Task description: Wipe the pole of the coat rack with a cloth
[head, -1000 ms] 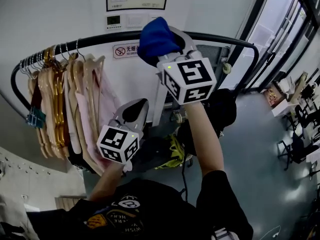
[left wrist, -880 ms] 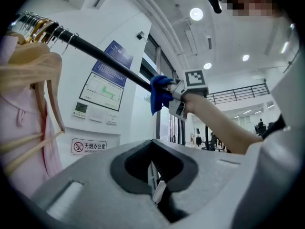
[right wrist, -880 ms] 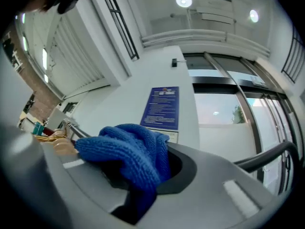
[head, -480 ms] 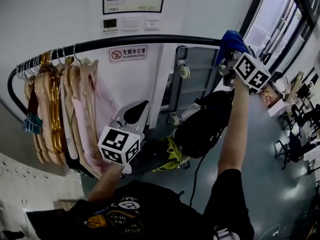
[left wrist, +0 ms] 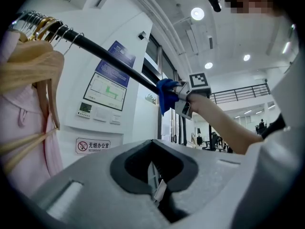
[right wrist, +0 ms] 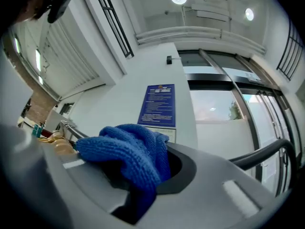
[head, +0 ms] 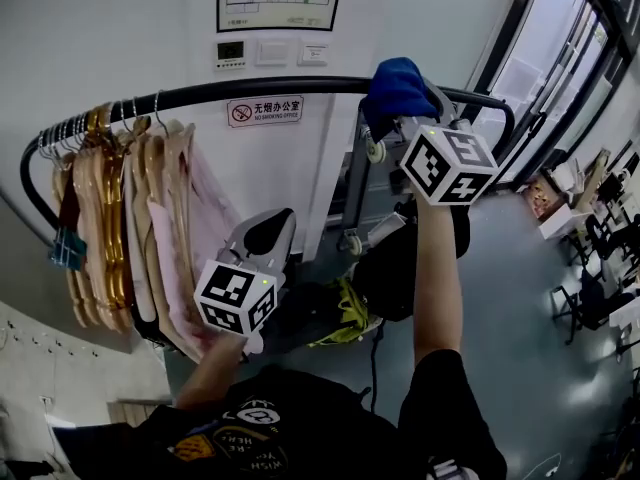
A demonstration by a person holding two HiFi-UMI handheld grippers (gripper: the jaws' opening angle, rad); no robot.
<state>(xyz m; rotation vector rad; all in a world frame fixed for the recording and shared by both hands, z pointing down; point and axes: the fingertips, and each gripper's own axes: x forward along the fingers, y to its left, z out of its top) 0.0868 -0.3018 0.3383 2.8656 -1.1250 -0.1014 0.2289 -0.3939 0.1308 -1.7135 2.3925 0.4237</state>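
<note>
The coat rack's black pole (head: pixel 250 90) runs across the top of the head view and curves down at both ends. A blue cloth (head: pixel 397 88) is draped over it right of the middle, with my right gripper (head: pixel 408 108) shut on the cloth from below. In the right gripper view the cloth (right wrist: pixel 131 154) fills the jaws and the pole (right wrist: pixel 259 154) shows beside it. My left gripper (head: pixel 262 234) hangs lower, below the pole, shut and holding nothing. The left gripper view shows the pole (left wrist: pixel 114 61), the cloth (left wrist: pixel 167 93) and the left gripper (left wrist: pixel 154 178).
Several wooden hangers with pink garments (head: pixel 165 208) crowd the pole's left part. A black bag (head: pixel 400 268) and a metal trolley (head: pixel 365 178) stand under the rack. A no-smoking sign (head: pixel 265 111) is on the white wall. Chairs and desks (head: pixel 600 248) are at the far right.
My right gripper slid the cloth right along the pole to its right bend, then back left to right of the middle. The left gripper stayed put.
</note>
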